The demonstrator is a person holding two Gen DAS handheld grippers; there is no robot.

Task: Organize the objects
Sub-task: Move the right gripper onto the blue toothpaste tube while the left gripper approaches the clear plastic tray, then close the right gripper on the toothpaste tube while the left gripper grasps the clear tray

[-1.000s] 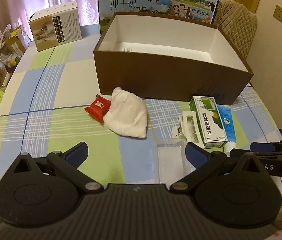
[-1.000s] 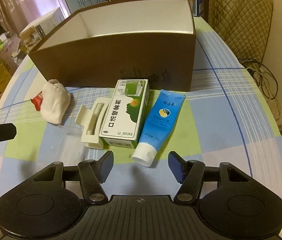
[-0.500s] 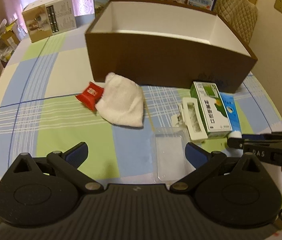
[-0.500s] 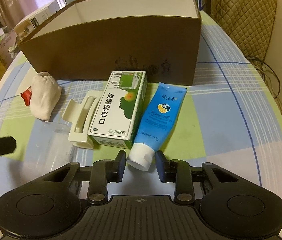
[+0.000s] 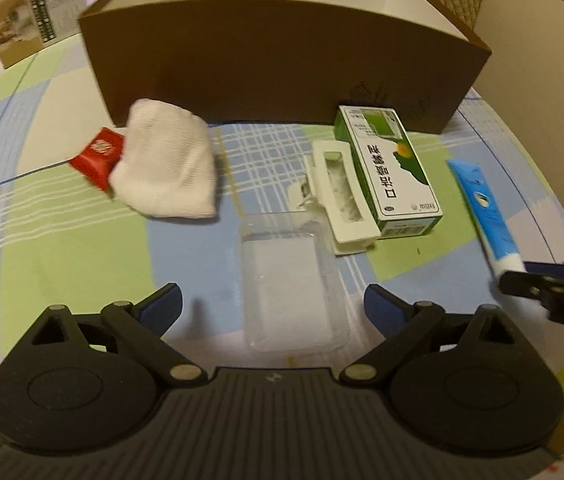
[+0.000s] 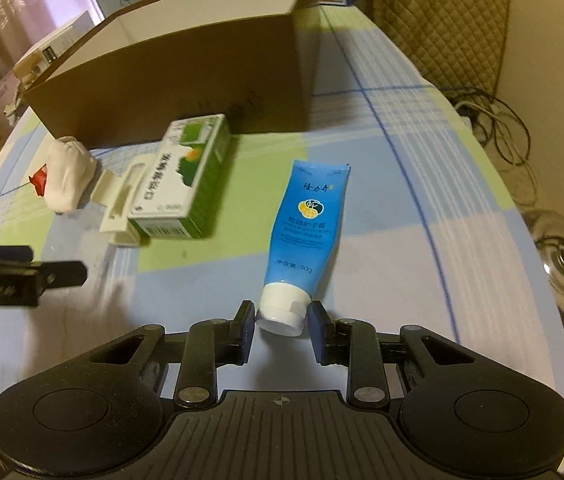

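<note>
My right gripper (image 6: 281, 322) closes on a blue tube's white cap.

Its fingers touch the cap of the tube (image 6: 307, 226), near the table's (image 6: 434, 184) front edge. My left gripper (image 5: 273, 306) gapes wide, empty, above a clear tray (image 5: 290, 280). Farther back: green carton (image 6: 184, 178), brown box (image 6: 186, 76).

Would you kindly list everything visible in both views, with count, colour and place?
Cardboard box: one, brown, white inside, table's far side.
Green carton: one, before the box.
Hand cream tube: one, blue, white cap, right.
Hair clip: one, cream, beside the carton.
Clear tray: one, centre.
White cloth: one, left.
Red packet: one, beside the cloth.
Left tool: open, over the tray.
Right tool: straddling the tube's cap.
</note>
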